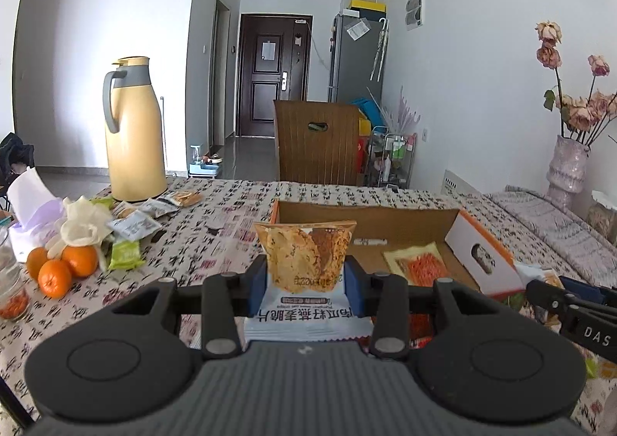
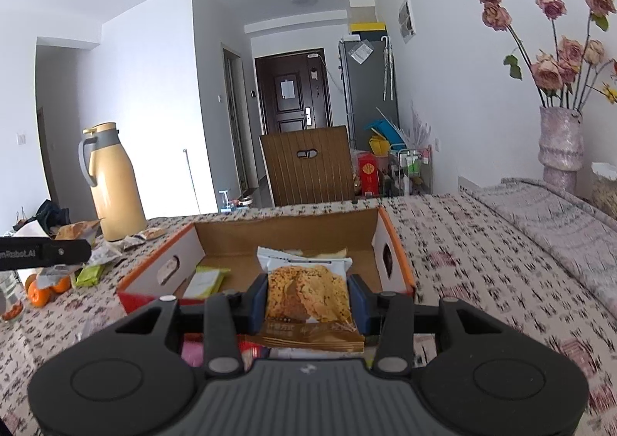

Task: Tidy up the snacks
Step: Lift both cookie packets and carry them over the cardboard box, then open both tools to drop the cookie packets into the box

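Left tongs (image 1: 306, 281): pinching a crinkly blue-white crisp packet (image 1: 304, 262), near the cardboard box (image 1: 370, 220).
Right tongs (image 2: 307, 299): pinching a brown-edged crisp packet (image 2: 308, 297) before the box.
Surroundings: yellow thermos (image 1: 133, 131), oranges (image 1: 58, 266), loose packets (image 1: 135, 223) far left on the patterned counter (image 1: 216, 243).

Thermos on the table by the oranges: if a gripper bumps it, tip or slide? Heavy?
The thermos is tall on a narrow base, so a high push would probably tip it; a low push likelier slides it on the cloth. Weight depends on fill, which is hidden. Its smooth body looks slippery; the handle seems safer.
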Demonstrator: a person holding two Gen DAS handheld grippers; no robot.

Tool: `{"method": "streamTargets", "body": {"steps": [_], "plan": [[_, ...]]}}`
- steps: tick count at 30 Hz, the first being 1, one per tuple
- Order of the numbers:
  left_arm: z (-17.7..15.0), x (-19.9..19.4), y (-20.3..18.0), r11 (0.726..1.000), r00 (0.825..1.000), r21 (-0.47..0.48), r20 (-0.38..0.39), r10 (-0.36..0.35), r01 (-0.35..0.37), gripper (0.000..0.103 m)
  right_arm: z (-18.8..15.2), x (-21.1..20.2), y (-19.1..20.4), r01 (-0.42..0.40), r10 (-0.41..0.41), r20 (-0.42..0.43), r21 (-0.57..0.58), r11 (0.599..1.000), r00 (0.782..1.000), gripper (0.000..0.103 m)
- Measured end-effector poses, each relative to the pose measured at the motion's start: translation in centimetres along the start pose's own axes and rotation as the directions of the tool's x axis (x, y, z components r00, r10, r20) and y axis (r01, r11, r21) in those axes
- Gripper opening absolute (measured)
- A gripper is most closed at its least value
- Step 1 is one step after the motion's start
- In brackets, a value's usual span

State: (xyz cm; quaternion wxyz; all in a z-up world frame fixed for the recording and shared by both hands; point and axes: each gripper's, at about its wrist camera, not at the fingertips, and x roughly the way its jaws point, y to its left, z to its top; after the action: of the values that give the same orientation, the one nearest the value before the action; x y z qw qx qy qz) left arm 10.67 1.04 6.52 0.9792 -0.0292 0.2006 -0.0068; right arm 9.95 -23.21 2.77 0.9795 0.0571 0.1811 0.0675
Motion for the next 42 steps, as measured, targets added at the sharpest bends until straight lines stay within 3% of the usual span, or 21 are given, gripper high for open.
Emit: {"method": "streamTargets", "body": {"steps": [18,28,35,37,39,40,42], "plan": [[3.9,8.3,-1.4,1.0,1.0,-0.011,-0.007,0.02,-0.02,0.042,4.5,9.0,2.3,-0.043,0.044,0.023,-0.02,0.999,0.999,0.042],[1.7,12.6,-0.9,0.999,0.996,-0.03,-0.085,0.011,-0.014,0.042,2.4,12.6,1.1,-0.06,0.061,-0.074,0.021,0.998,0.995,0.043],[0.7,13.5,-0.6,0.999,0.993,-0.031,-0.118,0.011,-0.015,0.043,1.6,13.5,1.2,-0.029,0.03,-0.121,0.007,1.0,0.992,0.047],[0.6,13.2,-0.4,0.998,0.994,-0.047,-0.108,0.023,-0.028,0.05,1.6,13.5,1.2,-0.015,0.017,-0.125,0.009,1.0,0.992,0.048],[0.7,12.8,-0.3,0.998,0.995,-0.055,-0.095,0.021,-0.026,0.061,1.7,13.4,1.0,-0.007,0.01,-0.123,0.019,1.0,0.992,0.059],[0.8,12.5,-0.4,0.998,0.996,-0.056,-0.086,0.022,-0.027,0.079,1.7,13.2,0.9,-0.006,0.009,-0.119,0.026,1.0,0.993,0.065],[0.8,12.0,-0.5,0.997,0.997,-0.059,-0.057,0.055,-0.058,0.103,1.8,13.0,0.7,0.004,0.0,-0.108,0.032,0.999,0.994,0.094]]}}
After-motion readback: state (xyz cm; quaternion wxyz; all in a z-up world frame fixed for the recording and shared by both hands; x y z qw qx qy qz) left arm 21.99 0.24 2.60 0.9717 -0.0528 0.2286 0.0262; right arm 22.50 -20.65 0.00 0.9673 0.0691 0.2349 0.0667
